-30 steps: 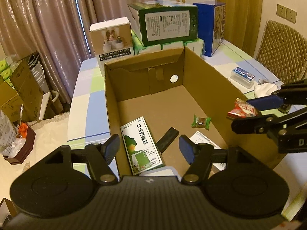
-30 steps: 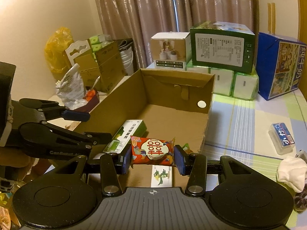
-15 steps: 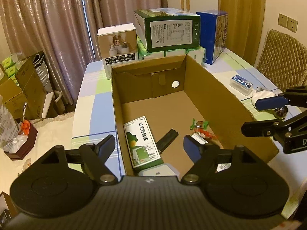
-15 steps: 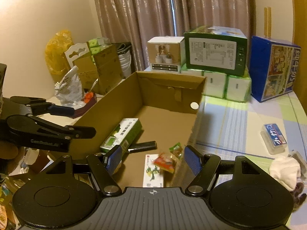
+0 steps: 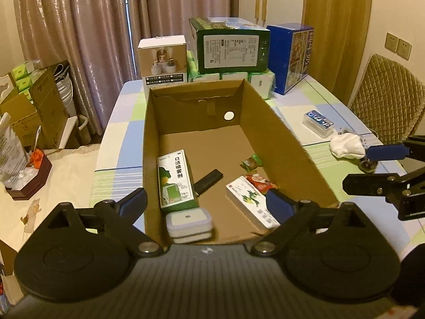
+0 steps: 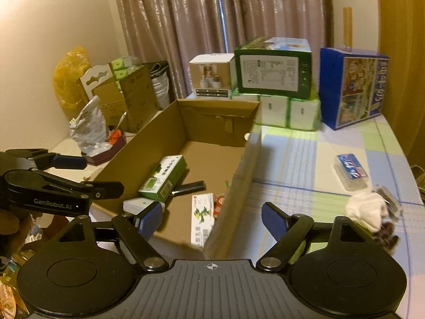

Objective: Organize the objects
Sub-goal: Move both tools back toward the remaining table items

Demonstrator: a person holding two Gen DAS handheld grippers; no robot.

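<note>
An open cardboard box (image 5: 279, 133) (image 6: 247, 159) lies on the checked tablecloth. Inside it are a green-and-white carton (image 5: 175, 180) (image 6: 163, 176), a black stick-shaped item (image 5: 208, 182), a green candy (image 5: 251, 162), a flat white carton (image 5: 251, 202) (image 6: 202, 212), stacked white cases (image 5: 188, 223) and a red snack packet (image 5: 261, 182) (image 6: 219, 202) resting by the right wall. My left gripper (image 5: 205, 203) hangs open over the box's near end, holding nothing. My right gripper (image 6: 212, 218) is open and empty above the box's near right corner; it also shows in the left wrist view (image 5: 366, 167).
On the table right of the box lie a small blue-labelled plastic case (image 5: 317, 122) (image 6: 352, 171) and a white cloth (image 5: 346, 146) (image 6: 368, 211). Larger cartons (image 5: 231, 45) and a blue box (image 5: 289, 55) stand behind. A padded chair (image 5: 385, 98) is at the right, clutter at the left.
My right gripper opened and let go of the red snack packet, which now lies in the box; the gripper has drawn back to the right. The left gripper rose and pulled back slightly.
</note>
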